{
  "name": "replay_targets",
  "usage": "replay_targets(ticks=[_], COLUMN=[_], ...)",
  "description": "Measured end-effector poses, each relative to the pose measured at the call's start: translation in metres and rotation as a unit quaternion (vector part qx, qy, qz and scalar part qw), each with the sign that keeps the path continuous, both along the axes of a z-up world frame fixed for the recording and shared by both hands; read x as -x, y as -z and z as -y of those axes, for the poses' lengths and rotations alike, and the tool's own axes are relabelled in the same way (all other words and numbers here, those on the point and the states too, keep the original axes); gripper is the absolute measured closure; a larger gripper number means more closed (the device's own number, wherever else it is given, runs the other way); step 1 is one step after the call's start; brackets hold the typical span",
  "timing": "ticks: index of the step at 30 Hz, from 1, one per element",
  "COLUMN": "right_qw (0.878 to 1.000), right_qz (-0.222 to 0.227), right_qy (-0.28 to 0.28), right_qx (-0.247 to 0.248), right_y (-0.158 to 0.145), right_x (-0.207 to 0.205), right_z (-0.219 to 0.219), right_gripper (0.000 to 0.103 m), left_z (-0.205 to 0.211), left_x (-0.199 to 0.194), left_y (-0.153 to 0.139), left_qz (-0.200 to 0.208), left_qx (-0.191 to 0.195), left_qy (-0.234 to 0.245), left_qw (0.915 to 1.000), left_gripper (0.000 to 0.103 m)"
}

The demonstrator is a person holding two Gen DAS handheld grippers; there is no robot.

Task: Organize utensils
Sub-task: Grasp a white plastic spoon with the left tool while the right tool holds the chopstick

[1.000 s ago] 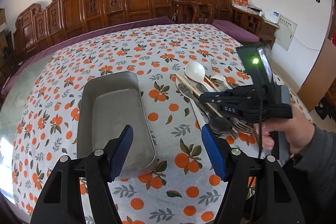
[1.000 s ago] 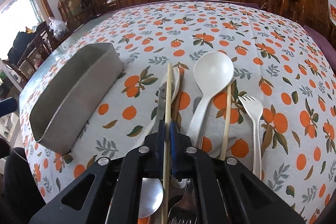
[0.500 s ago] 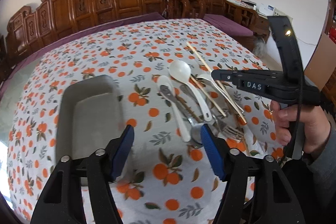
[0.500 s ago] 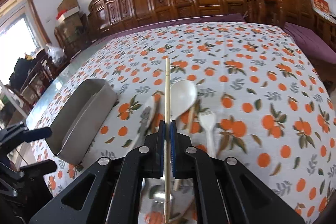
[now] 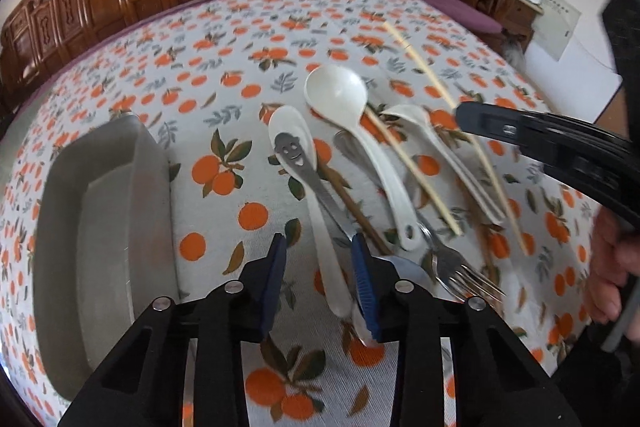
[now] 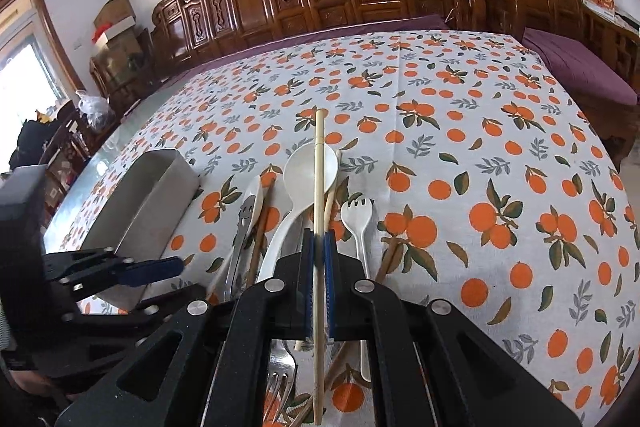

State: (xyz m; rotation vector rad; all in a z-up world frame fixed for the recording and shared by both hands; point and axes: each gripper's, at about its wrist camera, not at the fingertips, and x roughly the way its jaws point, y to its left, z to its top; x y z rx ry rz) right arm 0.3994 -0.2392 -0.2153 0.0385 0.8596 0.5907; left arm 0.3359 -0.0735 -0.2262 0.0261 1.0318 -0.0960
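On the left of the surface [image 5: 248, 39], which is covered by a cloth with oranges, lies a grey metal tray [image 5: 104, 227], and nothing can be seen inside it. To the right of the tray, near it but apart, the utensils lie in a loose pile. The left tool [image 5: 318, 269] is low over the near end of this pile. Its blue pads have just been closing, and now they stand apart on both sides of the handles of a narrow white spoon [image 5: 316, 203] and a metal spoon with a smiling face [image 5: 298, 157]; they do not press on them. Further right lie a big white ladle spoon [image 5: 356, 123], a pale chopstick [image 5: 412, 171], a white fork [image 6: 358, 223] and a metal fork [image 5: 460, 267]. On the far right, the right tool [image 6: 319, 247] is closed tight on another pale chopstick [image 6: 319, 195], which it holds above the pile, pointing away from the camera.
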Motion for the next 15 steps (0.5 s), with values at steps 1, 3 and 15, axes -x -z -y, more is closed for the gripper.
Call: replay_targets(ticks=[1,3,15], right_qw=[1.000,1.000,1.000], right_qz=[0.000,0.001,0.001], right_qy=[-0.002,-0.006,-0.011], right_qx=[0.000,-0.001,0.000], right_y=[0.000,0.000,0.000], right_x=[0.000,0.000,0.000], right_z=[-0.002,-0.004,-0.010], right_gripper=[0.097,0.097,0.097], left_z=[-0.001,-0.002,0.000], left_x=[-0.003,-0.010,-0.028], left_y=[0.003,0.009,0.019], left_qz=[-0.005,-0.016,-0.029], left_qx=[0.001,-0.001,-0.029], left_qy=[-0.003,-0.007,-0.001], left_qw=[1.0000,0.9999,0.9992], left_gripper=[0.074,0.076,0.095])
